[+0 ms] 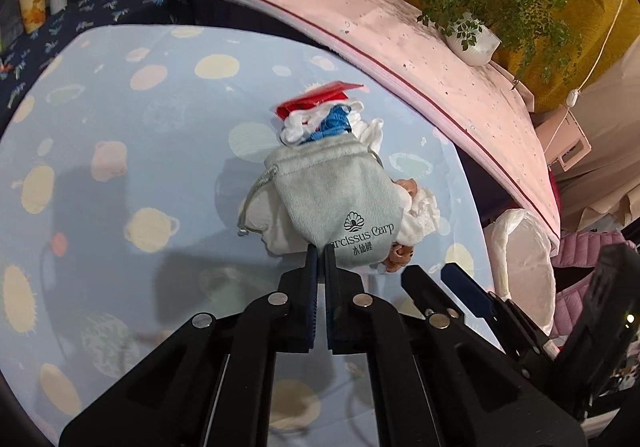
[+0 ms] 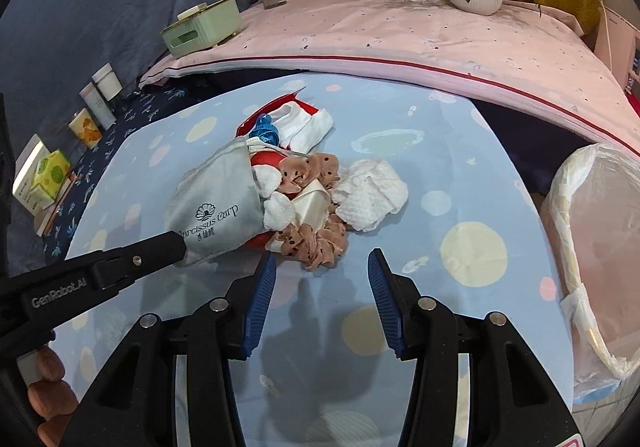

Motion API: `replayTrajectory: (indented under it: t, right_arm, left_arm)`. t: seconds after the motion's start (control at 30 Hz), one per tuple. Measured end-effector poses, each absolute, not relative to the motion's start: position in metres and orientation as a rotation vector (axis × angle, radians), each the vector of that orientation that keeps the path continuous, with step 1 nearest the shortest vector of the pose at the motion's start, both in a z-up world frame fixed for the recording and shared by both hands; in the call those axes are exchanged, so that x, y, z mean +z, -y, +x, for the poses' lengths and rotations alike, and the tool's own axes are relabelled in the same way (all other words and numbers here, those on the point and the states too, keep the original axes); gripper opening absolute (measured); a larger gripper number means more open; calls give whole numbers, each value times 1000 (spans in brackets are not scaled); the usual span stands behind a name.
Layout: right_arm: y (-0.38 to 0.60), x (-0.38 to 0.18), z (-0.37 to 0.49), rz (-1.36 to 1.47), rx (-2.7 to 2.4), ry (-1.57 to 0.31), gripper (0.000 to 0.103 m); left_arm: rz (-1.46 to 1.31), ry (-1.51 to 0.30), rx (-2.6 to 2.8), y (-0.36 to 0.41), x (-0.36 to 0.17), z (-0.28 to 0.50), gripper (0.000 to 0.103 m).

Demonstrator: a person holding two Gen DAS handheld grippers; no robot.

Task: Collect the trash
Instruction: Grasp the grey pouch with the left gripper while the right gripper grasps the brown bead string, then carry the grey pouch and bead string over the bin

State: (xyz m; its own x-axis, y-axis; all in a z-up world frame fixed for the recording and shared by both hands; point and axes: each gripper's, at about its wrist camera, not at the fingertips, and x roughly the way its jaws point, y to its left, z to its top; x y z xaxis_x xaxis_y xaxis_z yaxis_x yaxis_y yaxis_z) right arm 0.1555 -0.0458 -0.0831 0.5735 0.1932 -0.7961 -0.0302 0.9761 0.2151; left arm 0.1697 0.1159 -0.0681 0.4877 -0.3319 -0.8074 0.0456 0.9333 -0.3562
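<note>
Trash pile [image 2: 304, 183] lies mid-tabletop [image 2: 460, 175], bin [image 2: 600, 247] at its right edge. Your left gripper [image 1: 319, 253] pinches the pouch [image 1: 332, 187] corner, probably to lift it away; right gripper [image 2: 322, 267] hovers spread, empty, before the scrunchie [image 2: 316, 243].

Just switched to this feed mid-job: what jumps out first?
The trash heap at the middle of the blue spotted cloth, topped by a grey drawstring pouch whose bottom corner the left hand-held gripper pinches. The right hand-held gripper sits open just short of the brown scrunchie, and a lined bin waits at the right.
</note>
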Motion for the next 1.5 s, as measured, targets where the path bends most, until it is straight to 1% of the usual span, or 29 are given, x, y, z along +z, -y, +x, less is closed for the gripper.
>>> replayTrajectory:
  t: [0.1,0.13,0.2,0.23,0.27,0.37,0.67,1.0,1.23,1.5]
  right_arm:
    - [38,-87,163,175,147,-962,47]
    - [36,-89,165,171,148,-963,45]
    - [32,-91,168,170,160,-972,34]
    - [32,-92,169,168,163,-977,21]
    - [32,-92,170,167,164,-980,12]
    - [37,-85,168,178,164,-961,7]
    - [74,-36,145,265,147,-837,6]
    - [117,12,119,301,100,-720,6]
    - [159,20,101,328,18,-685,6]
    - [224,8,80,406,-97,-682,6]
  left_arm:
    - [-280,-1023,-228,-119,-60,168,3]
    - [-273,-1017,-226,-120,-58,168,3]
    - [-255,-1004,-218,-120,-53,167,3]
    - [-250,-999,-216,-121,-51,166,3]
    - [-246,-995,-213,-121,-49,165,2]
    - [-238,-978,-213,-120,-42,163,2]
    - [-219,-918,-266,-100,-9,148,2]
    - [-175,-854,-352,-53,29,136,2]
    - [-118,-828,-429,-5,45,128,2]
    - [-35,-826,-531,62,51,117,2]
